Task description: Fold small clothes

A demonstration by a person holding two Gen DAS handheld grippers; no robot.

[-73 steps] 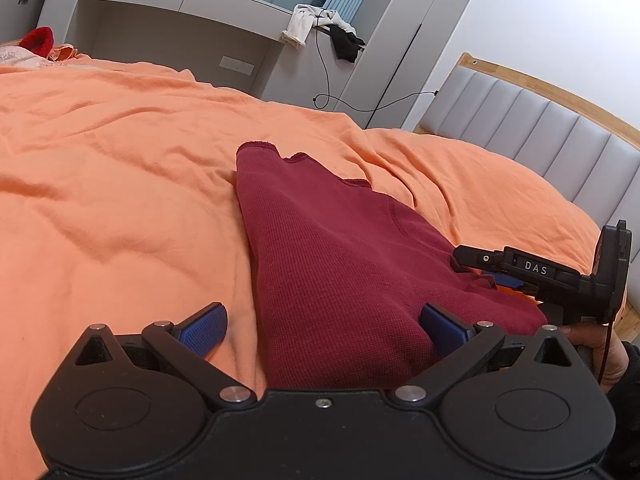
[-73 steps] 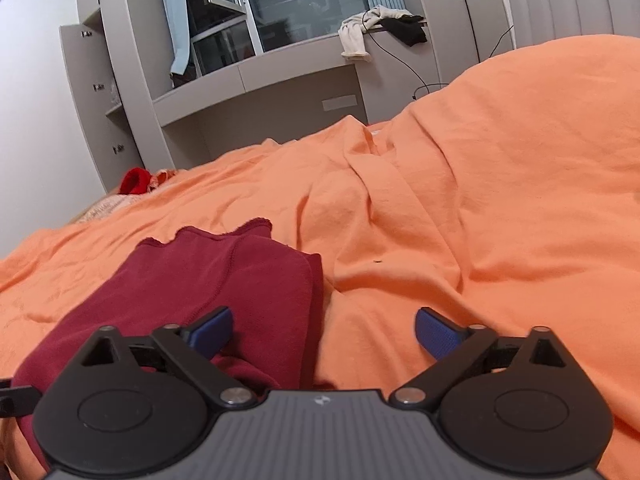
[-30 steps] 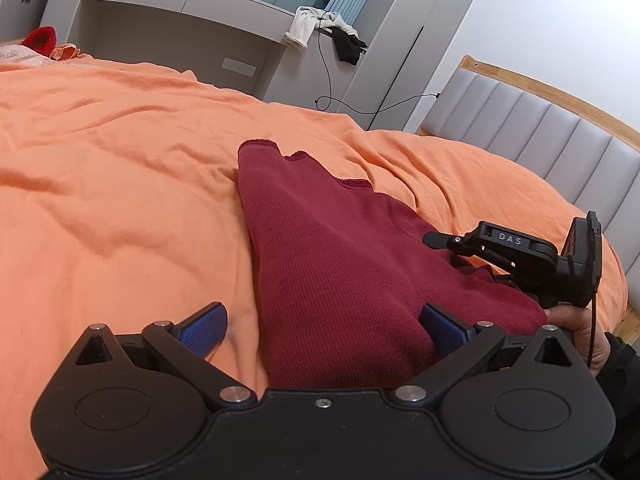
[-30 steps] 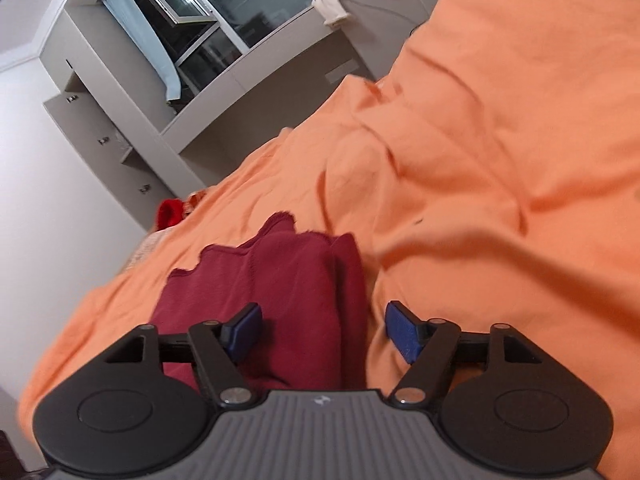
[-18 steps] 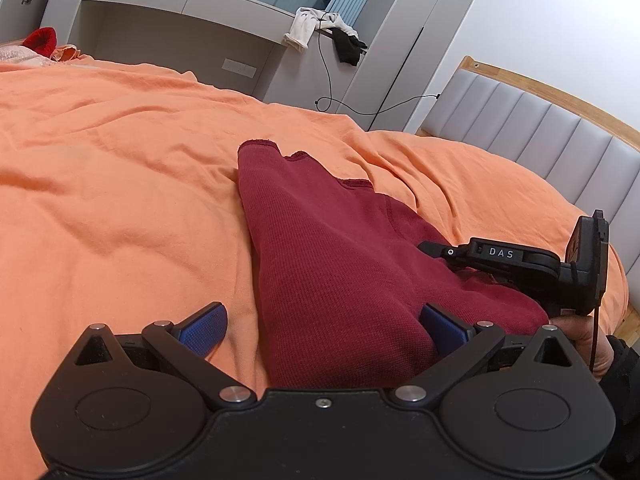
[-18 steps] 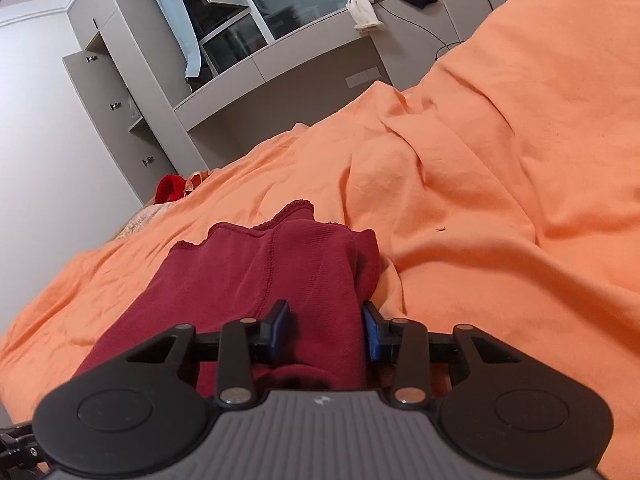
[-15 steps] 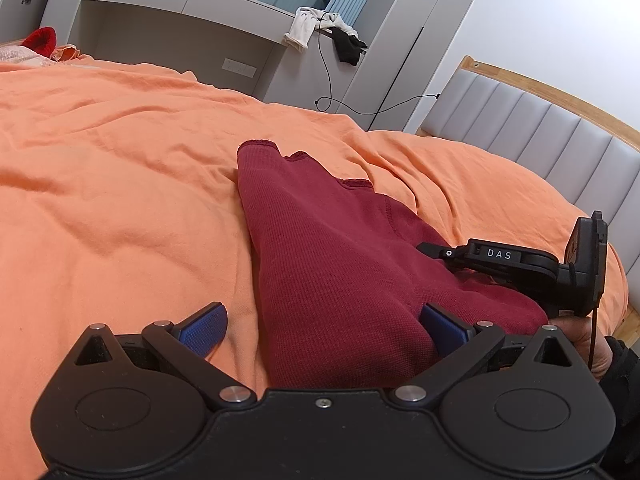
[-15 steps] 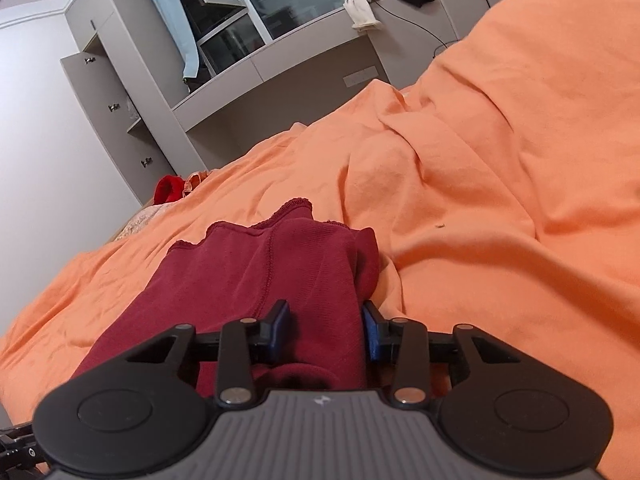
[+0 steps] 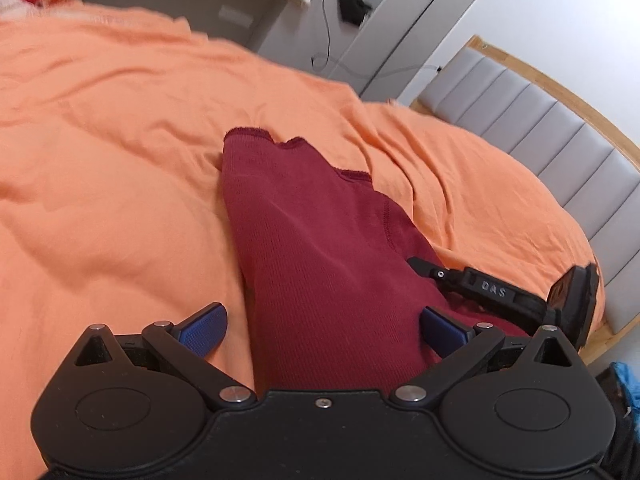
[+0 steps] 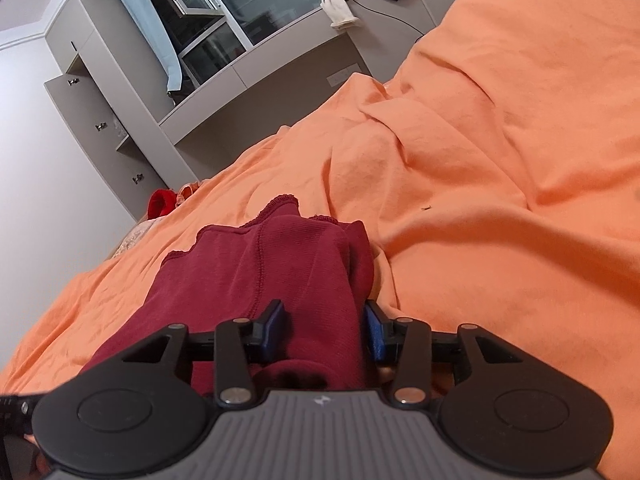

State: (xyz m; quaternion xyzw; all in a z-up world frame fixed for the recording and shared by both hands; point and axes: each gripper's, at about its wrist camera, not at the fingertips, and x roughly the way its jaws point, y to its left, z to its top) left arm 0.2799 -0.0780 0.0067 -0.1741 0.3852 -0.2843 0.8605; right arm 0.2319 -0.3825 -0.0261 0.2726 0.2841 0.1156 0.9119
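Maroon garment [image 9: 320, 264] lies lengthwise away from me on the bed [image 9: 104, 184]. My right gripper [image 10: 323, 326] fingers, easing open, apparently still pinch its right edge; left gripper [image 9: 320, 330] fingers spread wide.

**Hidden or cut off**

We lose the near end of the red garment [image 9: 320, 264] behind the left gripper [image 9: 322, 330] body. Clothes [image 10: 340, 4] on the far shelf are too small to identify. Left wrist view is motion-blurred.
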